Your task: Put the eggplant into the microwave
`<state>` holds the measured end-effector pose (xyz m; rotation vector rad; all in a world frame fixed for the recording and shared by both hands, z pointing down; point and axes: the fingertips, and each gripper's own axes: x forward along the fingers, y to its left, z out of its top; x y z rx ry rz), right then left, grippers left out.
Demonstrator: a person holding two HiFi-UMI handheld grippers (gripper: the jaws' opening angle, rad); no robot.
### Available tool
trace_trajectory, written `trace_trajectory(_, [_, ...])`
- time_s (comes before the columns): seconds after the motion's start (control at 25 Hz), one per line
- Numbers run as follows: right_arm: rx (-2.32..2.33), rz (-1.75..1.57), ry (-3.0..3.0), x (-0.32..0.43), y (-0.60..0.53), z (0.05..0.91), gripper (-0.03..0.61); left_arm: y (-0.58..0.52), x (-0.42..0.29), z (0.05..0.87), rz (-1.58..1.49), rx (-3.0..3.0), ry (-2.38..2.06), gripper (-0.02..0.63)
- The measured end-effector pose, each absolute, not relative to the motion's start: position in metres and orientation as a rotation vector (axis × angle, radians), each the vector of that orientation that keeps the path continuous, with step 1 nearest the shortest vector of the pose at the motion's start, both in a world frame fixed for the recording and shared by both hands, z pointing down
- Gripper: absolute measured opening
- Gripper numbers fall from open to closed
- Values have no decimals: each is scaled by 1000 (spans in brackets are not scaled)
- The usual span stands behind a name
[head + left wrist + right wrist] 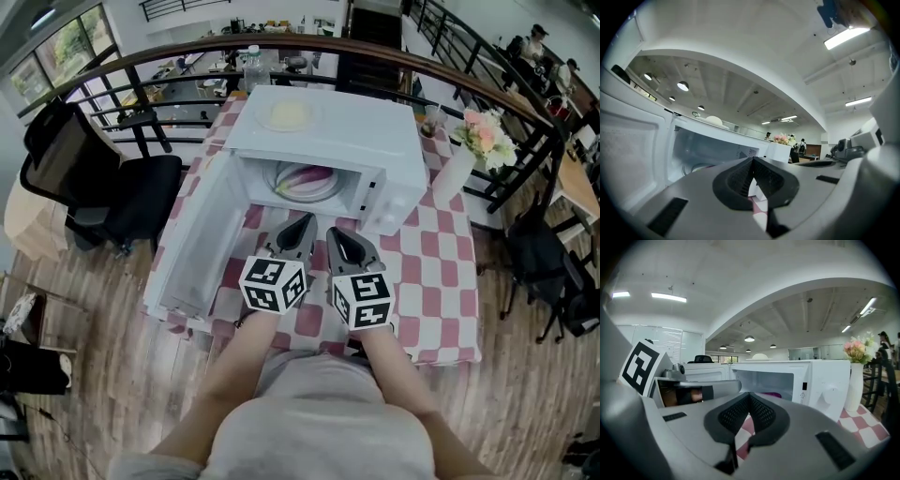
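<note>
The purple eggplant (307,177) lies on a plate inside the white microwave (375,141), whose door (192,244) hangs wide open to the left. Both grippers hover side by side just in front of the opening, over the checked tablecloth. My left gripper (305,222) is shut with nothing in it, and so is my right gripper (336,233). In the right gripper view the closed jaw tips (750,395) point at the cavity, where a sliver of purple eggplant (771,394) shows. The left gripper view has its shut tips (752,160) aimed at the cavity's left side (705,152).
A pale plate (286,114) sits on top of the microwave. A white vase of flowers (461,161) stands at the microwave's right. A black office chair (103,187) is left of the table, and a railing (506,103) curves behind it.
</note>
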<state>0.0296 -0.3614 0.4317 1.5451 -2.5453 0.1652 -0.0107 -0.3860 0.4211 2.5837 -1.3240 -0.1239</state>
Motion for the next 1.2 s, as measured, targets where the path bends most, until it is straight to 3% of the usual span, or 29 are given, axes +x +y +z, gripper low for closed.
trace_trajectory(1.2, [1596, 90, -2623, 44, -338, 408, 23, -348, 12, 390, -45, 2807, -1432, 5])
